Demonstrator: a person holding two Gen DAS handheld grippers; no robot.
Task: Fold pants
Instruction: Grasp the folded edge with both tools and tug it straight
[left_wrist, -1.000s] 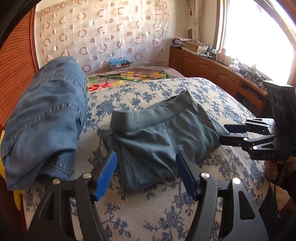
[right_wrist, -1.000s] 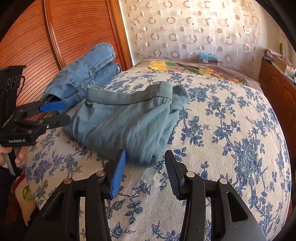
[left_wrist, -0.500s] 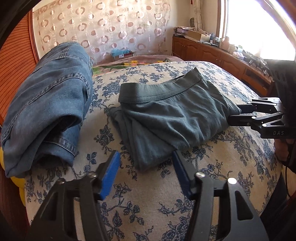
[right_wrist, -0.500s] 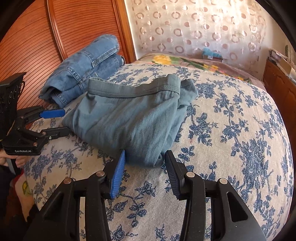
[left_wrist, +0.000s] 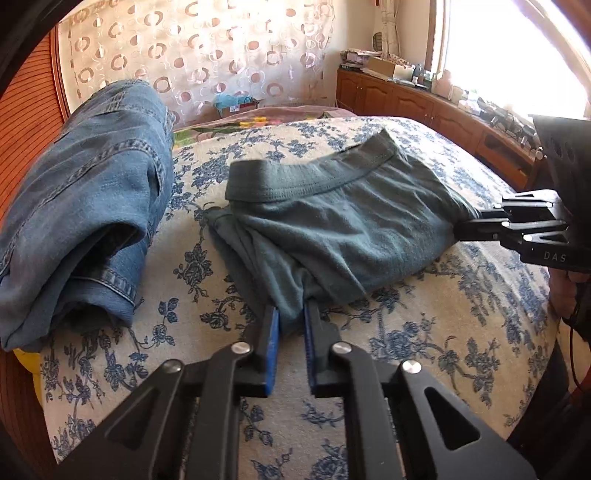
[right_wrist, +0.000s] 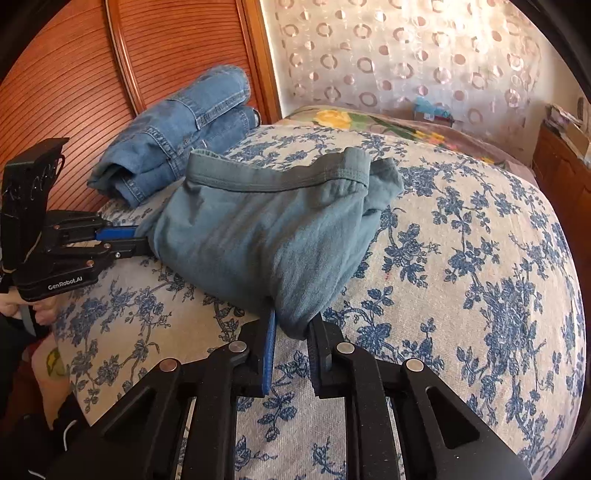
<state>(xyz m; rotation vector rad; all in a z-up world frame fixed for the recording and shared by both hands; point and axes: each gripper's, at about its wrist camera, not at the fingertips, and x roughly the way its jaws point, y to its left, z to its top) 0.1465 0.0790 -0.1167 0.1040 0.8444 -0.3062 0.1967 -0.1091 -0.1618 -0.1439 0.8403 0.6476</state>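
Both claws closing on green pants (left_wrist: 332, 229) corners, on bed (left_wrist: 461, 314)

Two grippers (left_wrist: 291, 317) (right_wrist: 291, 328), one green pants (left_wrist: 332, 229), one jeans (left_wrist: 85, 206).

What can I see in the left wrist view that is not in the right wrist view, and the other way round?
Only the left wrist view shows the bright window and the long wooden cabinet below it. Only the right wrist view shows the wide slatted wooden panel and the left tool's printed label. Both show the green pants on the flowered bedspread, the folded jeans, and the left tool and right tool closing on the pants' near corners.
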